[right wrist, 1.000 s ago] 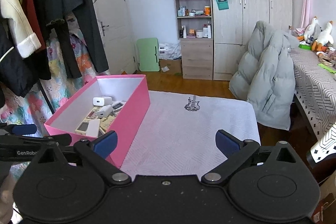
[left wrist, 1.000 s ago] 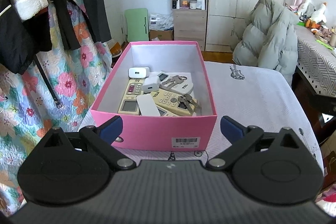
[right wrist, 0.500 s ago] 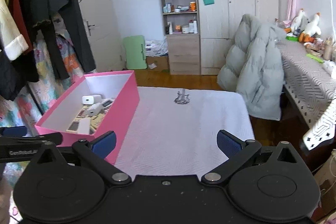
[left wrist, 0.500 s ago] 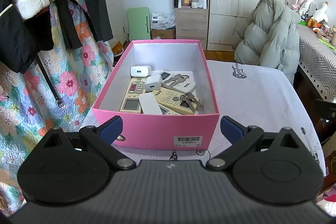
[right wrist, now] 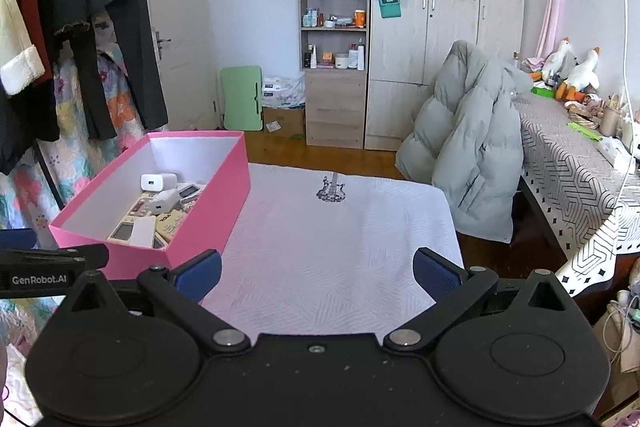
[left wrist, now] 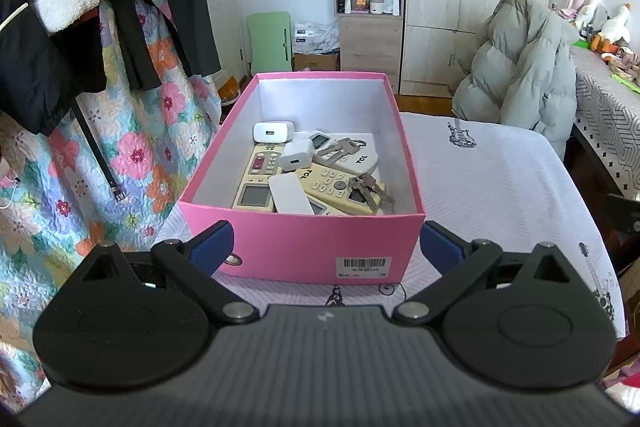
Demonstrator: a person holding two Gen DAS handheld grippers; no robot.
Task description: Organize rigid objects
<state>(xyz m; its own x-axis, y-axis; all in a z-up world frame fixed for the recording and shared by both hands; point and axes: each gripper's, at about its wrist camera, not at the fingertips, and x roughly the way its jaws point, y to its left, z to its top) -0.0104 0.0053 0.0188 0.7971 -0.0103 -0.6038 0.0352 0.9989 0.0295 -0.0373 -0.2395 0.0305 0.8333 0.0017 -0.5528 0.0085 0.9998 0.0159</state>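
Left wrist faces the pink box (left wrist: 300, 247) close; right wrist sees it leftward.

The letters "TCL" stand on the white rounded plastic remote control (left wrist: 352, 159) lying in the open pink cardboard box (left wrist: 304, 247), and again on the cream buttoned remote control (left wrist: 332, 187) beside it. "GenRobot.AI" is printed in white on the black bar of the left tool (right wrist: 40, 277) in the right wrist view. A white barcode sticker (left wrist: 363, 265) sits on the box's near wall, its digits too small to read.
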